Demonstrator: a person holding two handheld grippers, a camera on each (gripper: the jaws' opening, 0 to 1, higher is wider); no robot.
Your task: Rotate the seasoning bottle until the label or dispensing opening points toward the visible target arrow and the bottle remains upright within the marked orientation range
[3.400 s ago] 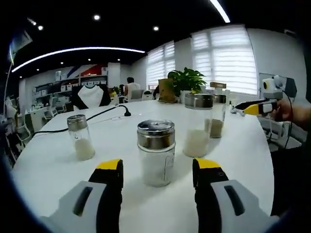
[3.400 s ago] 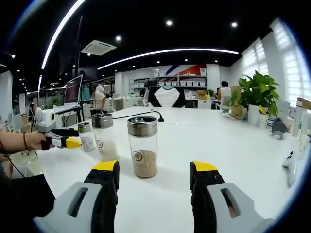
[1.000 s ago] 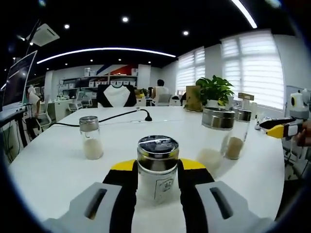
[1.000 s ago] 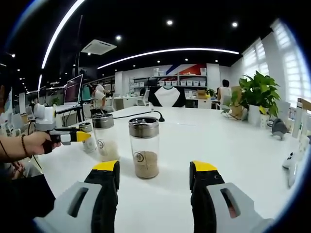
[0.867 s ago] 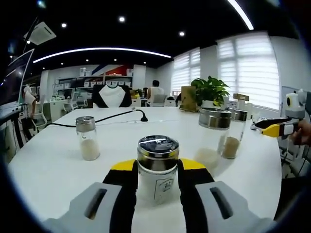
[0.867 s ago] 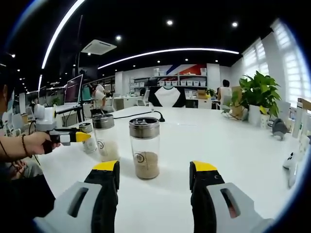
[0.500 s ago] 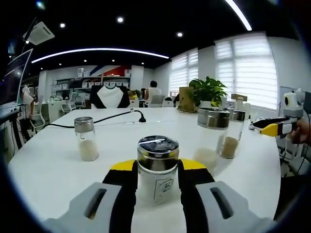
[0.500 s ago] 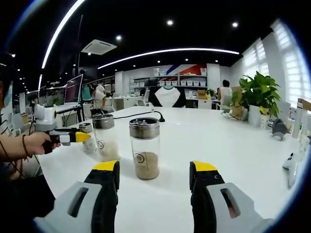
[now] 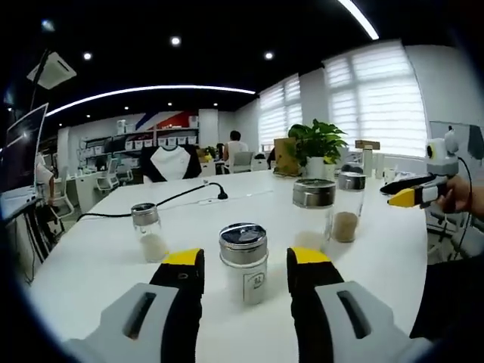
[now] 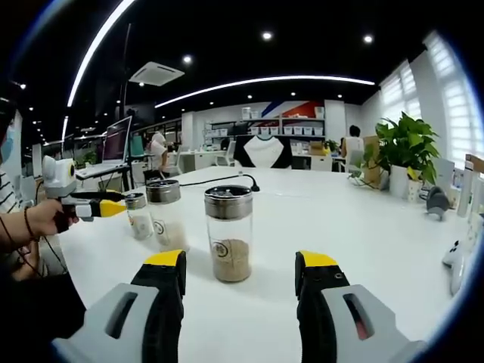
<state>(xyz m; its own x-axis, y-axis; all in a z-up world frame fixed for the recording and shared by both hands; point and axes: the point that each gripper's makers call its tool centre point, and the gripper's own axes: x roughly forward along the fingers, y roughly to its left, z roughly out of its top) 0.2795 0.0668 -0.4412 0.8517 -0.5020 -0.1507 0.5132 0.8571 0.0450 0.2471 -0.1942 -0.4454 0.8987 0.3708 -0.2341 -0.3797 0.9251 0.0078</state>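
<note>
4 metal-capped glass bottles stand upright on the white table [image 9: 91, 265].

In the left gripper view, the left gripper [image 9: 245, 266] has its yellow-tipped jaws open, 1 on each side of the nearest seasoning bottle [image 9: 243, 262]. A small gap shows on both sides, so neither jaw touches the glass. That bottle holds white powder and shows a small label on its near face. Farther off to the left stands a smaller bottle [image 9: 149, 232] with white grains. Farther to the right, a larger bottle [image 9: 312, 214] with pale contents stands just beside a bottle of brown spice [image 9: 348, 216]. At the far right edge the right gripper [image 9: 408, 194] is held in a hand [image 9: 457, 195] above the table's edge. A black cable [image 9: 170, 199] runs across the far part of the table, and a potted plant [image 9: 316, 147] stands beyond the bottles.

In the right gripper view, the right gripper [image 10: 239, 271] has its jaws open and holds nothing. The bottle of brown spice [image 10: 229, 234] stands a little beyond them, nearer the left jaw. Behind it to the left are the larger bottle [image 10: 167, 212] and the smaller bottle [image 10: 138, 215]. The left gripper [image 10: 102, 207] is at the far left, in a hand [image 10: 39, 218].
</note>
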